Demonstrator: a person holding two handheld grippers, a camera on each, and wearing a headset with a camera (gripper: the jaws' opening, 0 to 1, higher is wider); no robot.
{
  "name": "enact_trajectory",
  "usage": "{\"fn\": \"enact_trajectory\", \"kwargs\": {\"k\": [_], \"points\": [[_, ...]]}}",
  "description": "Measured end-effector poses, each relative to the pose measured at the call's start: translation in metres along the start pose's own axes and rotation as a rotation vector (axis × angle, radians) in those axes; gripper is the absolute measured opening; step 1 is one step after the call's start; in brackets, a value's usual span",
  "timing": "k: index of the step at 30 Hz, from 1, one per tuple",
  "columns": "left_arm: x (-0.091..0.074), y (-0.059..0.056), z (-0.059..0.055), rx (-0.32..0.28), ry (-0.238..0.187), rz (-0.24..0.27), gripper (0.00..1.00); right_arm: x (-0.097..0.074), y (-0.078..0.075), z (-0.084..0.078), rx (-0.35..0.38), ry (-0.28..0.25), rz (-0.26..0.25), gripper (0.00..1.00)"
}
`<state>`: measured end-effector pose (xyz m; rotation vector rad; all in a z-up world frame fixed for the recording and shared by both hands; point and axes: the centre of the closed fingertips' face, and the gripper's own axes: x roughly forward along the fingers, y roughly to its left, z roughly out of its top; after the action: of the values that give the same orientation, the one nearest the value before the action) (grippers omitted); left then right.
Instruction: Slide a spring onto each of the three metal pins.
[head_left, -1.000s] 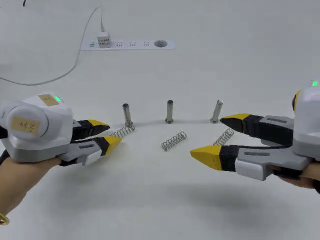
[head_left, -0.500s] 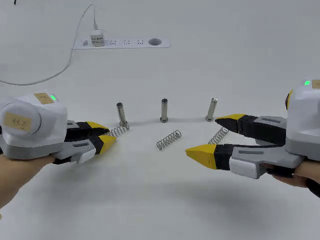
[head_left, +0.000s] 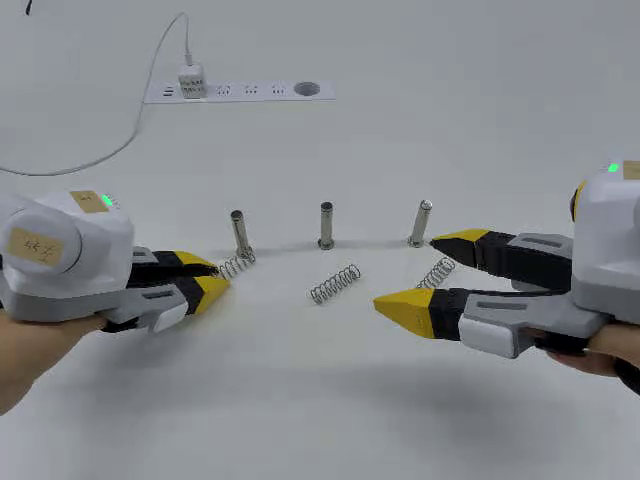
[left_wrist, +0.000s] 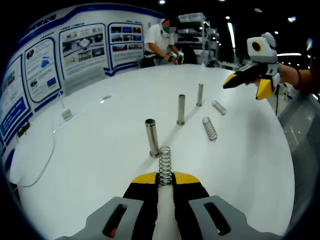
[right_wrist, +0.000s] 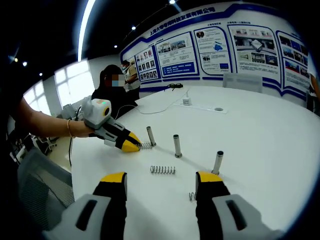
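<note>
**Head view.** Left pin, middle pin and right pin stand upright in a row on the white bench, all bare. The left tool meets the left spring, which lies at the left pin's base. The middle spring lies loose before the middle pin. The right tool, jaws wide apart, straddles the right spring.

**Left gripper view.** Jaws closed on the left spring's near end.

**Right gripper view.** Jaws spread, holding nothing. The right spring lies just inside one jaw.
</note>
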<state>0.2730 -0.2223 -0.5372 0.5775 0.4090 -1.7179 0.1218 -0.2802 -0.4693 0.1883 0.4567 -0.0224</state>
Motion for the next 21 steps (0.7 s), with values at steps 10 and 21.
{"fn": "enact_trajectory", "kwargs": {"k": [10, 21], "points": [[-0.015, -0.014, 0.004, -0.018, -0.028, -0.005, 0.1, 0.0, 0.005, 0.007, 0.029, -0.029, 0.015, 0.55], [-0.034, -0.031, 0.029, -0.066, -0.148, 0.025, 0.1, 0.005, 0.015, 0.022, 0.103, -0.092, 0.058, 0.52]]}}
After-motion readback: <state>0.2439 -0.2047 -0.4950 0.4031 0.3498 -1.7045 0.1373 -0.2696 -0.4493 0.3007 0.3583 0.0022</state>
